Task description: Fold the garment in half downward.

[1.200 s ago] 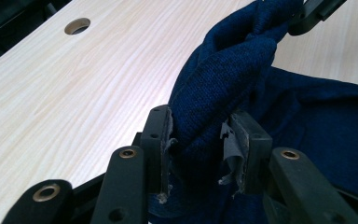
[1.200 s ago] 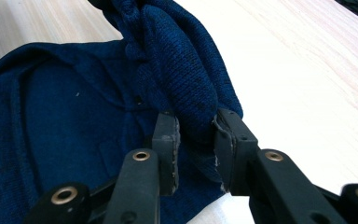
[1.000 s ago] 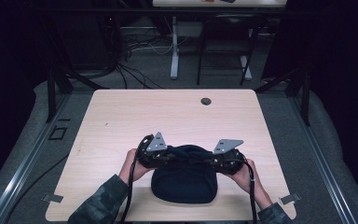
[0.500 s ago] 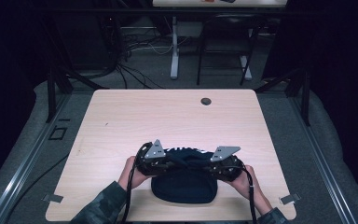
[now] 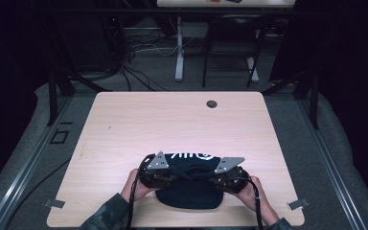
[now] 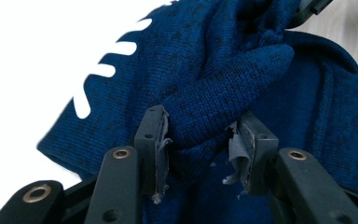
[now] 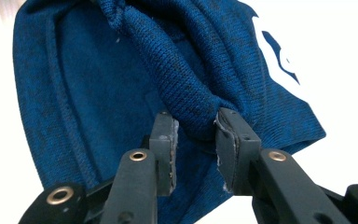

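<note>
A dark blue knitted garment [image 5: 188, 190] with white lettering lies bunched at the near edge of the light wooden table [image 5: 172, 124]. My left gripper [image 5: 168, 176] pinches a thick fold of the knit [image 6: 200, 119] between its two black jaws. My right gripper [image 5: 216, 178] is shut on another fold of the same garment [image 7: 191, 105]. In the high view the two grippers face each other across the cloth, held by a person's hands at the bottom. White lettering [image 6: 105, 70] shows on the fabric beyond the left jaws, and more [image 7: 279, 56] beyond the right jaws.
A small dark round grommet [image 5: 212, 103] sits in the table's far side. Beyond the table stand desk legs [image 5: 179, 48] and loose cables [image 5: 139, 45] on the floor. Metal rails [image 5: 24, 177] run along both sides.
Both grippers have drawn toward the person with the garment, which now sits closer to the near edge and more bunched up between them.
</note>
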`<state>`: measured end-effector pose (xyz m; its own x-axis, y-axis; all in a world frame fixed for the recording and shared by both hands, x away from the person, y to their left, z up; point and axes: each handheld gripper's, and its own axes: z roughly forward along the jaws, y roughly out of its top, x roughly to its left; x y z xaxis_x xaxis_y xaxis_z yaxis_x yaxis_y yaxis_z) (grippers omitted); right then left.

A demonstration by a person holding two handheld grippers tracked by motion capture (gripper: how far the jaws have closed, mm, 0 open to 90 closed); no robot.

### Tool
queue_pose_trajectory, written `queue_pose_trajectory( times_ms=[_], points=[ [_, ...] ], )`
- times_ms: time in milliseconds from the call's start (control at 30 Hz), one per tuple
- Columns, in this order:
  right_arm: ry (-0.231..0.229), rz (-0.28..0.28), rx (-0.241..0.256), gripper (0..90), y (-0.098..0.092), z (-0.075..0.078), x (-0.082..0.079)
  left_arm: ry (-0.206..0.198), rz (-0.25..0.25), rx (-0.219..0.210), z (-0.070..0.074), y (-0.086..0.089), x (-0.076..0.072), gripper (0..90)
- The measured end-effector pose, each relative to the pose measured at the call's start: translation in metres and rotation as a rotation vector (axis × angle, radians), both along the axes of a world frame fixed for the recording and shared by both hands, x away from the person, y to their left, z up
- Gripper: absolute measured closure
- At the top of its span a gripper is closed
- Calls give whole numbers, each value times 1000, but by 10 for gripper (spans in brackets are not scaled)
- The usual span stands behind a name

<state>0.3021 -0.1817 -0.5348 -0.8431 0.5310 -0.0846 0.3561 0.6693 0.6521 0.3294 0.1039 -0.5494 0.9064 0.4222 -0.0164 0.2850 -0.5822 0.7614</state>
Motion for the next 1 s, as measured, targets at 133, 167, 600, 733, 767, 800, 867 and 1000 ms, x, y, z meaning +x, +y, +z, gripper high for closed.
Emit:
queue_pose_trajectory(
  times_ms=[133,167,600,733,767,800,867,1000],
  points=[
    [15,7,-8,681,0,-5,-3,10,-6,23,-5,-1,-3,570],
    [19,12,-17,679,0,-6,-4,9,-6,25,-6,-1,-3,569],
    [45,23,-34,683,3,-19,-7,24,10,33,-18,-2,-8,561],
    [48,27,-50,677,3,-20,-9,24,11,37,-18,-2,-11,551],
    [54,26,-52,668,3,-19,-9,31,11,34,-17,-2,-11,511],
    [53,25,-46,658,3,-19,-10,35,13,31,-17,-2,-12,482],
    [54,32,-29,657,1,-15,-12,41,11,29,-14,-1,-13,436],
    [54,43,25,650,-5,-4,-16,57,27,8,-4,4,-20,363]
  ],
)
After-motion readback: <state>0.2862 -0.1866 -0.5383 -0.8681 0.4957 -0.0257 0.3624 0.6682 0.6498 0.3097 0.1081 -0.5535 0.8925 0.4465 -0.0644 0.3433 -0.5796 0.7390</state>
